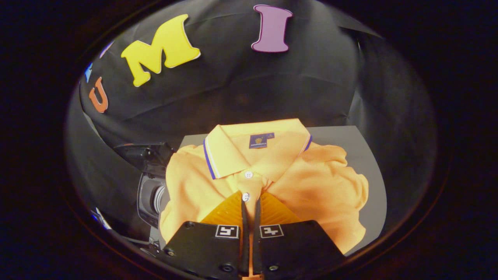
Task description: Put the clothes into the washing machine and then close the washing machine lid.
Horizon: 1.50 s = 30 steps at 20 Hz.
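Observation:
An orange polo shirt (303,182) with a blue-and-white trimmed collar lies folded on a grey tabletop (350,140), collar toward the far side. My gripper (251,199) is over the shirt's front, its fingers almost together on the button placket. A thin strip of orange cloth shows pinched between them. One white button (245,196) sits right at the fingertips and a second button (249,174) lies just ahead. The fingers hide the lower front of the shirt.
Left of the shirt, beside the table, stands a dark device (149,182) with a round grey part facing me; I cannot tell what it is. Black cloth walls close in behind and to the right of the table.

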Motion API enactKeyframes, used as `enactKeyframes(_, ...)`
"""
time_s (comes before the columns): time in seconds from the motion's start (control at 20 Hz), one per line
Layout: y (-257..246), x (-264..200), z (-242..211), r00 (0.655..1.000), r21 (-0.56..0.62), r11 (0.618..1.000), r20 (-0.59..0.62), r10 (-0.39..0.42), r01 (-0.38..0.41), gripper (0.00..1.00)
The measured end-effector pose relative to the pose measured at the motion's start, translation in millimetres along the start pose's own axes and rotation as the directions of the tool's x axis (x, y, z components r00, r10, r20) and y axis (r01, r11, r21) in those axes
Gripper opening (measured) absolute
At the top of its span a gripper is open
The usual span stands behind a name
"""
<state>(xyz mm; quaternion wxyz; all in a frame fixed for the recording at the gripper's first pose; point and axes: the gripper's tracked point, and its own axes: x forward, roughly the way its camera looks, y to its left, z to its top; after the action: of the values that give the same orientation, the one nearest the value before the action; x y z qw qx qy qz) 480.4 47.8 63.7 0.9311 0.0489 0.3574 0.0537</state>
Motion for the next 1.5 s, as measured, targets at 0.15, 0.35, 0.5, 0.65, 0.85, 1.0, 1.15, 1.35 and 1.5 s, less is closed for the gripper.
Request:
enactKeyframes(0.15, 24.9, -16.3, -5.5, 0.999, 0.063, 0.997, 0.023, 0.038, -0.040, 0.06)
enactKeyframes(0.35, 60.1, -57.8, 10.9, 0.990, 0.072, 0.993, 0.114, 0.080, -0.089, 0.06)
enactKeyframes(0.5, 97.0, -92.9, 18.0, 0.977, 0.051, 0.990, 0.178, 0.121, -0.131, 0.06)
enactKeyframes(0.65, 136.6, -120.4, 21.8, 0.962, 0.023, 0.985, 0.224, 0.159, -0.168, 0.06)
enactKeyframes(0.85, 199.7, -151.4, 25.5, 0.937, -0.013, 0.972, 0.265, 0.228, -0.233, 0.06)
enactKeyframes(1.0, 250.6, -164.7, 25.6, 0.919, -0.062, 0.958, 0.272, 0.286, -0.280, 0.06)
enactKeyframes(1.15, 298.6, -166.4, 21.8, 0.904, -0.104, 0.939, 0.253, 0.344, -0.328, 0.06)
enactKeyframes(1.35, 352.7, -147.0, 6.0, 0.890, -0.133, 0.910, 0.192, 0.413, -0.394, 0.06)
enactKeyframes(1.5, 380.1, -119.3, -12.4, 0.886, -0.141, 0.890, 0.113, 0.450, -0.434, 0.06)
